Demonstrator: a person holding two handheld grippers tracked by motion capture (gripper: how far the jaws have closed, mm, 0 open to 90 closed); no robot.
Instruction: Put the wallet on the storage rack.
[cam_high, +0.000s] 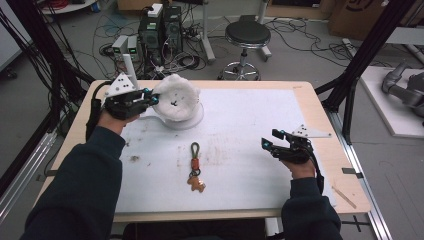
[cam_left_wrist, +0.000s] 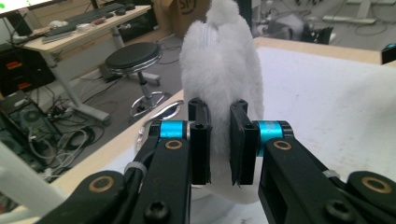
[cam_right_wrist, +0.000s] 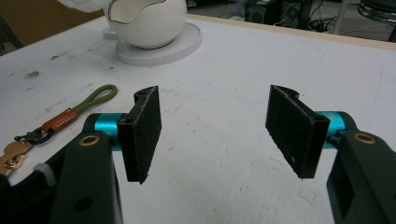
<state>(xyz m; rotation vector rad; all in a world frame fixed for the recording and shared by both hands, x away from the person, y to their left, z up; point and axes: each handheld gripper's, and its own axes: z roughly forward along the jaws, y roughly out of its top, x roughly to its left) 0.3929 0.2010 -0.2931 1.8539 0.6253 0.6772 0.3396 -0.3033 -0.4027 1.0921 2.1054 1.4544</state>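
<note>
Clearly the left gripper (cam_high: 150, 97) is pinching a white fluffy object (cam_high: 175, 97) near the table's far left corner, its jaws clamping a fold of the plush in the left gripper view. The fluffy thing is sitting over a white egg-shaped holder (cam_right_wrist: 147, 21) on a round white base (cam_right_wrist: 161, 49); the right gripper view is showing the holder's jagged, dark-lined rim with the plush hanging just above it. The right gripper (cam_high: 270, 142) is hovering near the right edge with its jaws spread wide and nothing between them. A keychain (cam_high: 195, 170) with a green loop, an orange tab and a small brown charm is lying near the middle of the white mat (cam_high: 250, 115), well apart from both grippers.

Judging from this, the grip is catching only soft pile, so the plush could be slipping free if pulled quickly. Dragging it sideways could also be tipping the light holder, since nothing is steadying its base.

The mat is looking scuffed and stained, covering most of a pale wooden table (cam_high: 310, 92). Beyond it, a black stool (cam_high: 247, 35), computer towers (cam_high: 160, 30) and tangled cables are crowding the grey floor.
</note>
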